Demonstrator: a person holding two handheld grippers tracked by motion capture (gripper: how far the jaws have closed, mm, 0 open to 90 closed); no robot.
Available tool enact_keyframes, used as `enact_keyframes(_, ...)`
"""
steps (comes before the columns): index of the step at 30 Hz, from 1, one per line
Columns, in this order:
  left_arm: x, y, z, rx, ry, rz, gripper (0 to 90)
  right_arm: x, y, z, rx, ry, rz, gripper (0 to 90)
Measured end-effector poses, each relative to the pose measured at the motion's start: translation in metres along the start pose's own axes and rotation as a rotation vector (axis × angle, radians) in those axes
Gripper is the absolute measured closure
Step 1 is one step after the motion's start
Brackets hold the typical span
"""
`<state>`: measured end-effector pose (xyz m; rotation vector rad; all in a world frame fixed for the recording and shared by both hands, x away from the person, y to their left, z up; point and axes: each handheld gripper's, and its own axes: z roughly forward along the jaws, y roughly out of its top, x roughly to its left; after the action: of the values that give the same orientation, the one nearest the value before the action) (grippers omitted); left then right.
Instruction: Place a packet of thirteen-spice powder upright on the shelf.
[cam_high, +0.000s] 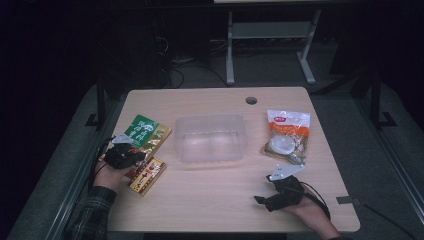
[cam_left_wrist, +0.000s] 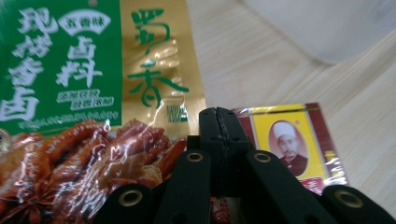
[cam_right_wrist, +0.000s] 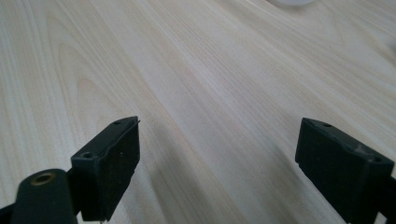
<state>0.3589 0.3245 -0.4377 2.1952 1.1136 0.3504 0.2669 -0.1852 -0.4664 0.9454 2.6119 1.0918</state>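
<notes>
A green and gold snack packet (cam_high: 145, 132) lies at the table's left, with a smaller yellow and red packet (cam_high: 148, 175) next to it, nearer the front. My left gripper (cam_high: 122, 154) hovers over both, held by a hand in a plaid sleeve. In the left gripper view its jaws are pressed together, and the gripper (cam_left_wrist: 218, 114) points at the seam between the green packet (cam_left_wrist: 93, 70) and the yellow packet (cam_left_wrist: 289, 140). I see nothing between the pads. My right gripper (cam_high: 265, 189) rests at the front right, and the right gripper (cam_right_wrist: 217, 144) stands wide open over bare wood.
A clear plastic container (cam_high: 210, 119) stands in the middle of the table, its corner (cam_left_wrist: 327, 28) beyond the packets. A white and orange bag (cam_high: 287, 135) lies at the right. A cable hole (cam_high: 251, 100) sits near the far edge.
</notes>
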Motion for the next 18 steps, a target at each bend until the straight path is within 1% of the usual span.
enact_keyframes(3,-0.001,0.0,0.008,0.023,-0.01,0.006,89.9,0.0,0.0,-0.001,-0.002,-0.005,-0.001,13.3)
enact_keyframes(4,-0.001,0.001,0.01,0.038,-0.014,0.016,89.9,0.0,0.0,-0.001,-0.002,-0.004,0.001,13.4)
enact_keyframes(5,-0.003,0.001,0.012,0.045,-0.022,0.018,89.9,-0.001,0.0,-0.001,-0.004,-0.005,-0.003,13.3)
enact_keyframes(7,-0.007,0.002,0.015,0.056,-0.027,0.036,90.0,-0.001,-0.001,-0.001,-0.005,-0.003,-0.001,13.4)
enact_keyframes(10,-0.013,0.004,0.018,0.053,-0.053,0.04,89.9,-0.002,0.0,-0.002,-0.006,-0.002,0.001,13.4)
enact_keyframes(12,-0.016,0.005,0.02,0.069,-0.064,0.068,89.9,-0.002,0.0,-0.002,-0.006,-0.002,-0.004,13.4)
enact_keyframes(15,-0.023,0.008,0.023,0.07,-0.089,0.083,89.9,-0.002,-0.001,-0.001,-0.005,-0.003,-0.002,13.4)
enact_keyframes(16,-0.026,0.008,0.024,0.069,-0.099,0.075,89.9,-0.001,-0.001,-0.001,-0.002,-0.003,-0.004,13.4)
enact_keyframes(17,-0.028,0.009,0.025,0.073,-0.108,0.089,90.0,-0.001,-0.001,-0.001,-0.001,-0.003,-0.008,13.4)
enact_keyframes(18,-0.03,0.009,0.026,0.076,-0.116,0.091,89.9,-0.001,-0.001,-0.001,-0.001,-0.003,-0.007,13.3)
